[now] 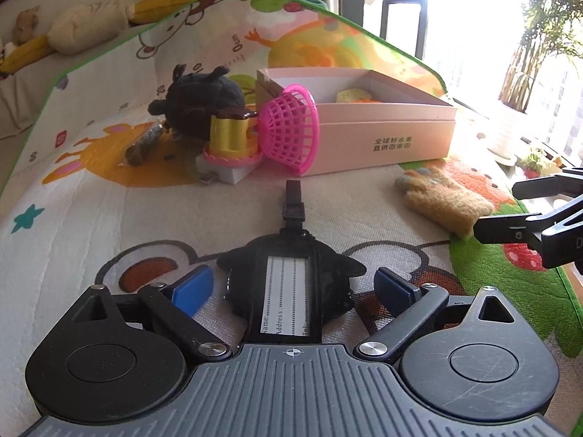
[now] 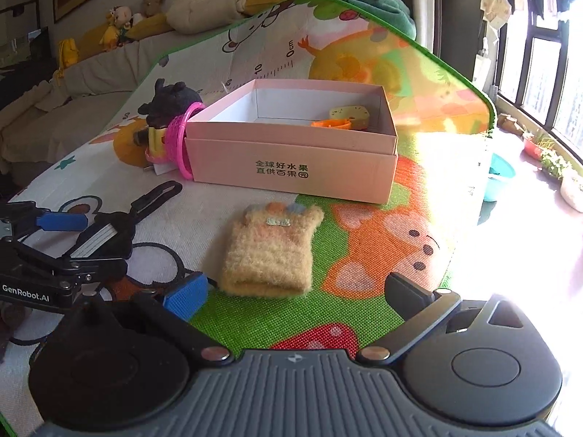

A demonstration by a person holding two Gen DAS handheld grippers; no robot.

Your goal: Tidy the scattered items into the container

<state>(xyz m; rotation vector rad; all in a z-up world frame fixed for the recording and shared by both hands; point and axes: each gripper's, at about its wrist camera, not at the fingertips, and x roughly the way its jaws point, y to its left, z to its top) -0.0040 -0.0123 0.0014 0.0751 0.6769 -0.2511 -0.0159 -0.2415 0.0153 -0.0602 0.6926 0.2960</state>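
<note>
Nearest to the left gripper, its jaws stand wide, one blue pad on either side of the flat black luggage tag with a white address card; the pads are close to the tag's flanks but look clear of it, so nothing is held yet. The tag lies flat on the colourful cartoon play mat, its black strap running away toward the box. To do this step well I would lower the pad tips until they brush the mat, centre them on the wider body rather than the strap, and close evenly, since a thin, flat thing tends to slip out or get pushed along if only one pad meets it first. The right gripper also hangs open and empty, just short of the fuzzy tan knitted pouch lying on the green part of the mat; it is soft and should squash easily, so a deep bite across its near folded edge seems safest. Farther off, the open pink cardboard box already has a pale yellow toy and an orange piece inside. Against its left wall leans a pink plastic mesh basket, with a yellow and pink toy and a black plush toy beside it, all yet to go in.
</note>
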